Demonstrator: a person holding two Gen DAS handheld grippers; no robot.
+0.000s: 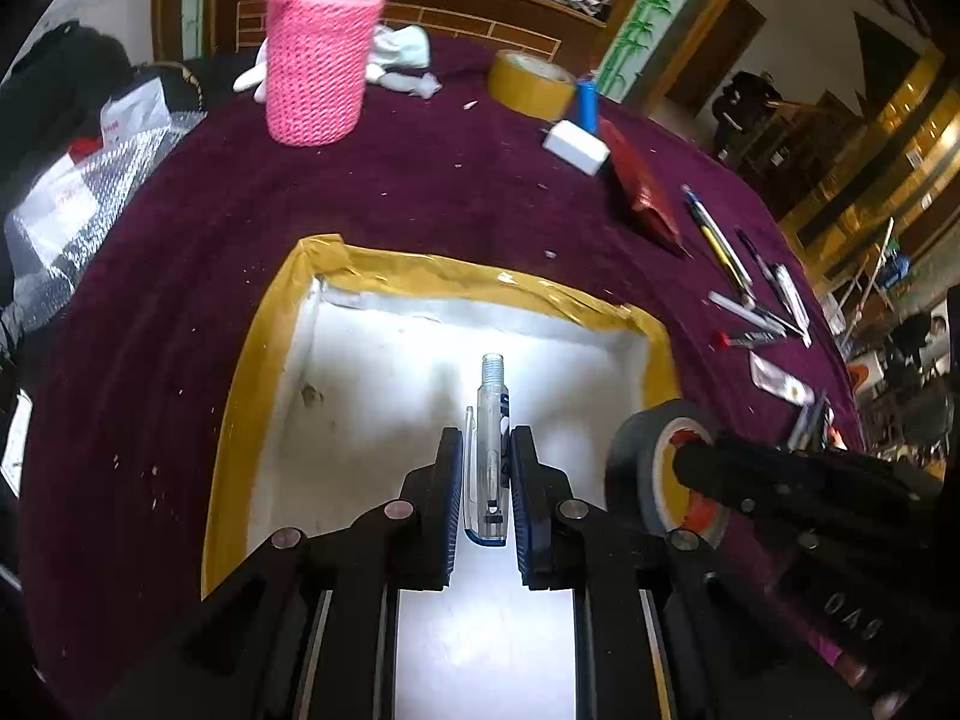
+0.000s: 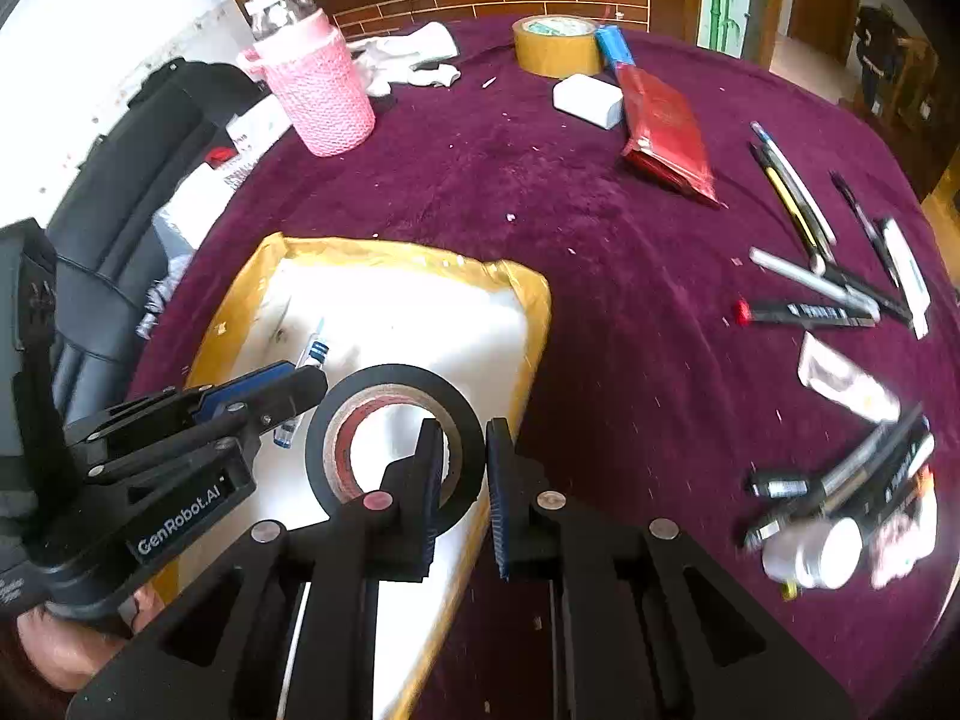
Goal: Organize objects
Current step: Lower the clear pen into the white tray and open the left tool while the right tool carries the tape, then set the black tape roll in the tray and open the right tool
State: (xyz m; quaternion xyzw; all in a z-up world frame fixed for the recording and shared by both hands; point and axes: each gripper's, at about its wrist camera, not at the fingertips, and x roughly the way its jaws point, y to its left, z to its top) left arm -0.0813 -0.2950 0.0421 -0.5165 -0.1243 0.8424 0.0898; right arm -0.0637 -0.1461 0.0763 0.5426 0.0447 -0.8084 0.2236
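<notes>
1. Fingers of the left gripper [image 1: 486, 468] pinch a clear pen [image 1: 489, 456] along its barrel, over the white floor of the box [image 1: 264, 360].
2. Fingers of the right gripper [image 2: 459, 468] clamp the wall of a black tape roll [image 2: 393, 438], one finger inside the core, one outside, at the box's right edge.
3. Pen: likely light, stiff and slick plastic; a mid-barrel hold looks soundest, since the clip side may twist.
4. Tape: light, rigid ring with a grippy rim; holding through the core seems secure.
5. More pens [image 2: 810, 300] lie well apart on the purple cloth [image 2: 540, 192], near a red packet [image 2: 666, 132].
</notes>
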